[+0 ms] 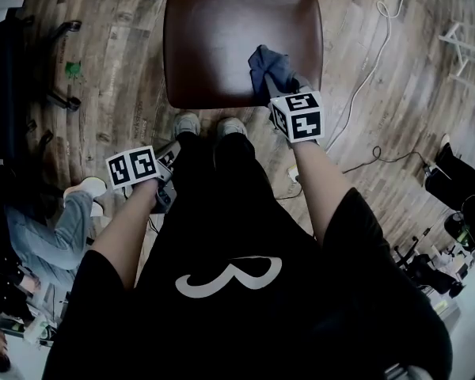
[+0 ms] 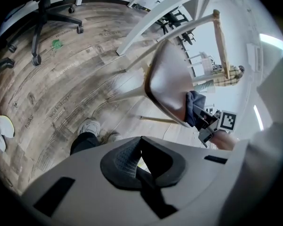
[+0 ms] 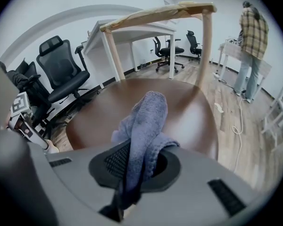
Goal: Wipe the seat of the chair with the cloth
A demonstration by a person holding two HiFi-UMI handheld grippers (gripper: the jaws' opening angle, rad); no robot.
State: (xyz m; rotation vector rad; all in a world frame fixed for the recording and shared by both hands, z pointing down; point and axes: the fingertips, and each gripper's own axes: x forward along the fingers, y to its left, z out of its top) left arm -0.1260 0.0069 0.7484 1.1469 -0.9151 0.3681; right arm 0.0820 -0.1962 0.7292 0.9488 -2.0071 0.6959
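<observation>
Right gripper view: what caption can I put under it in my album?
The right gripper grips a blue cloth, with the brown chair seat ahead.

Dim head view, fisheye-warped edges — sharp

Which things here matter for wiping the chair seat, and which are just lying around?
For the job:
cloth, clamped in right gripper
chair seat

Just about:
left gripper, idle by the leg
office chair
green scrap

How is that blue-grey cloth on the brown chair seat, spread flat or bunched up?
Bunched up. The blue-grey cloth is pinched in the right gripper, a crumpled fold over the brown chair seat, not flat.
</observation>
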